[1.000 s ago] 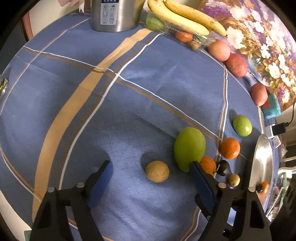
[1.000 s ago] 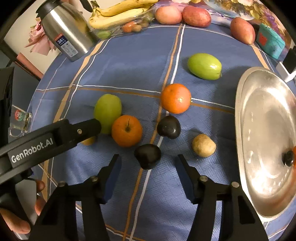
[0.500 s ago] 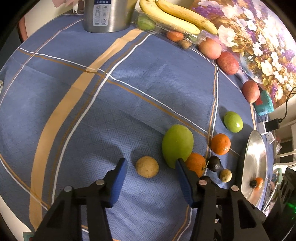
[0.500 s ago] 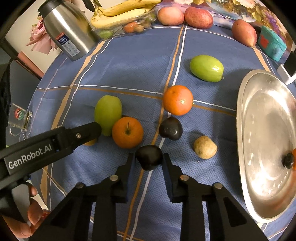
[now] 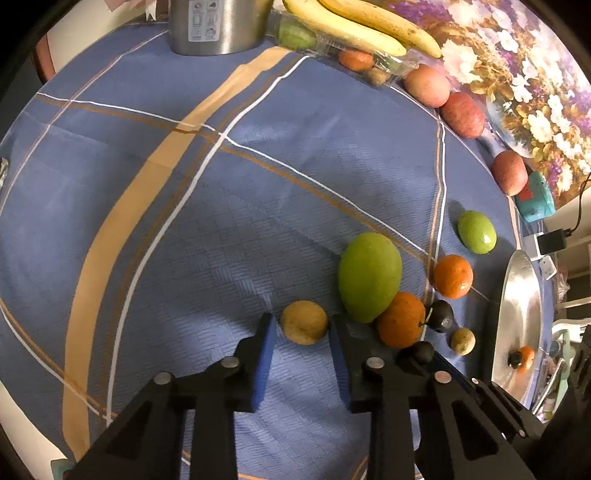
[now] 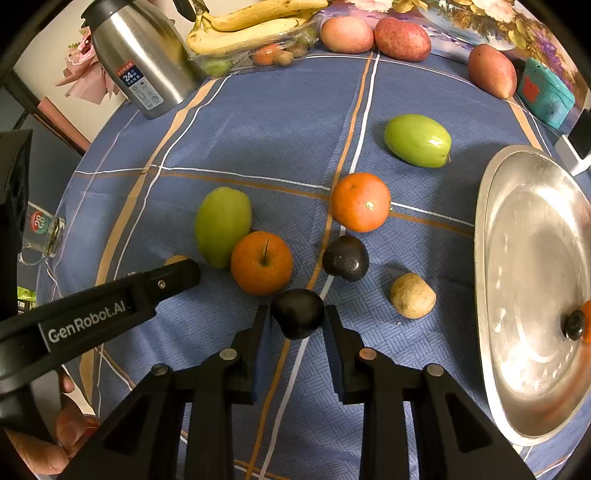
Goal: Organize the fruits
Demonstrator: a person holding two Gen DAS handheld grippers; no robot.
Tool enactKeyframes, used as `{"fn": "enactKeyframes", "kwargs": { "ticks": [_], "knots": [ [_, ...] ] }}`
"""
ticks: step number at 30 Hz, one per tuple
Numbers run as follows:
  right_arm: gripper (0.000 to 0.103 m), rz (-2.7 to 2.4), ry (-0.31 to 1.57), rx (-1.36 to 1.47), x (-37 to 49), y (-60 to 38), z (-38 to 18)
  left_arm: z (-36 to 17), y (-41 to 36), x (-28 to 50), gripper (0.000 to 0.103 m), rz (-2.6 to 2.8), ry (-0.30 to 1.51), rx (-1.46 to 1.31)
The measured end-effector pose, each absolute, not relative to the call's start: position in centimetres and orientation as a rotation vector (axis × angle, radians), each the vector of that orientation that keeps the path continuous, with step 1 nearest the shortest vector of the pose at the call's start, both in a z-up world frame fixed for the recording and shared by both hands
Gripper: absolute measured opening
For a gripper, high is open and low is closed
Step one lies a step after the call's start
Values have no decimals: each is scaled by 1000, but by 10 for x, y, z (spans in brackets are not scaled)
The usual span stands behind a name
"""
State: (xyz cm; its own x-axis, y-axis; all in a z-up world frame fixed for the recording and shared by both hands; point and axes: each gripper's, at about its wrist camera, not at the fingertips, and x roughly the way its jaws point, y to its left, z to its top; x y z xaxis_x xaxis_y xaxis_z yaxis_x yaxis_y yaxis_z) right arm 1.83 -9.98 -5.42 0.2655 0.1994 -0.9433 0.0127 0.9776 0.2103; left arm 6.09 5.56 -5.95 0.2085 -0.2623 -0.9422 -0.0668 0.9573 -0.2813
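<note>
My left gripper [image 5: 301, 328] has closed its jaws around a small yellow-brown round fruit [image 5: 303, 322] on the blue tablecloth. My right gripper [image 6: 297, 321] is shut on a dark purple fruit [image 6: 297, 313], which still rests on the cloth. Beside them lie a big green mango [image 5: 369, 276], an orange fruit with a stem [image 6: 261, 262], a tangerine [image 6: 360, 202], another dark fruit [image 6: 345, 258], a second brown fruit [image 6: 412, 295] and a green fruit [image 6: 417, 140]. A steel tray [image 6: 491, 280] at the right holds a small dark fruit [image 6: 571, 325] and an orange one.
A steel thermos [image 6: 142, 62] stands at the back left. A plastic box with bananas [image 6: 255, 26] and three red apples [image 6: 402, 38] line the far edge. A teal box [image 6: 545, 92] sits at back right. A glass mug [image 6: 42, 232] sits at the left edge.
Both grippers have closed from wide open. The left one moved forward and closed around the yellow-brown fruit; the right one closed on the dark purple fruit.
</note>
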Motion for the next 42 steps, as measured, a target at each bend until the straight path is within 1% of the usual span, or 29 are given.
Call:
{"fn": "enactKeyframes", "kwargs": {
  "ticks": [10,22,28,42],
  "knots": [
    [29,134,1280,194,16,-99,-47,-52,60,60,29,-134,1336,-309],
    [29,137,1171,208,9,-103,-12,-27,69,58,29,-135,1238,-342],
    [29,101,1151,192,8,-107,-5,-18,69,57,29,-136,1207,-342],
    [29,-105,1105,221,1,-155,10,-8,47,54,29,-168,1191,-276]
  ]
}}
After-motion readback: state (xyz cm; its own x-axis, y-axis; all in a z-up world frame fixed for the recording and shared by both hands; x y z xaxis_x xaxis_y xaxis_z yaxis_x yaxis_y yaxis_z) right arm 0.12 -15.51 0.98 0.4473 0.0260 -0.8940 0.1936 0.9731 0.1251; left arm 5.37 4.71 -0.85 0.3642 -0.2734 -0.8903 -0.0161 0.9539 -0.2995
